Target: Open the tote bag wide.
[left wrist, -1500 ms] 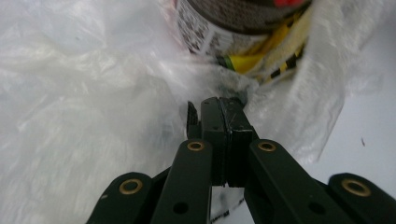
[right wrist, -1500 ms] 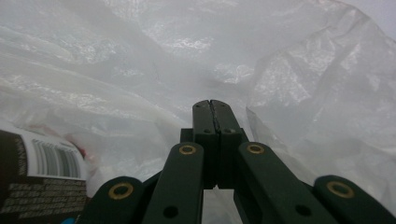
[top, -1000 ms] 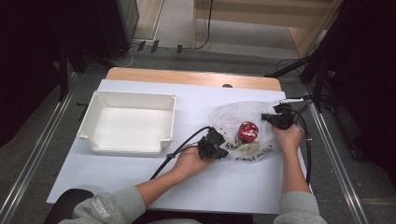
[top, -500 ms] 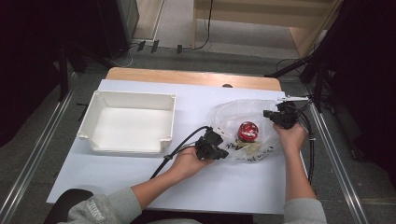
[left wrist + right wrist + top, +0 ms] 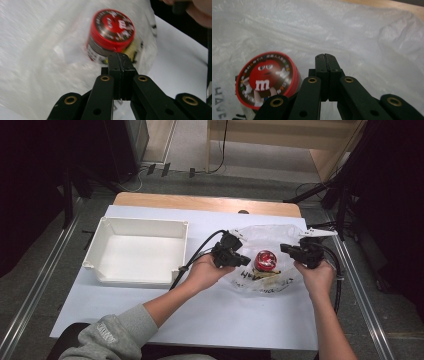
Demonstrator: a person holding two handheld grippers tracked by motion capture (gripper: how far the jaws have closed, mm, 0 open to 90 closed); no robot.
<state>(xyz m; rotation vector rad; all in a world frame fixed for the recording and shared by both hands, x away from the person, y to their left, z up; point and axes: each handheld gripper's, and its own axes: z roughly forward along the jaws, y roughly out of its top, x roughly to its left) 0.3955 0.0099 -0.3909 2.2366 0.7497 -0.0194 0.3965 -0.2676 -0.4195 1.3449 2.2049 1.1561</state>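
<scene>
While you hold the clear plastic bag (image 5: 270, 257) above the table (image 5: 210, 315), its sides pinched, the left gripper (image 5: 239, 260) and right gripper (image 5: 289, 249) both have fingers fully closed on the film. Red-lidded candy tub (image 5: 265, 260) sits inside the bag, between the two grippers. White tray (image 5: 140, 252) stands to the left.

The left tool (image 5: 120, 65), jaws pressed together on the plastic bag (image 5: 45, 50), sits just below the red-lidded tin (image 5: 111, 32) inside it.
</scene>
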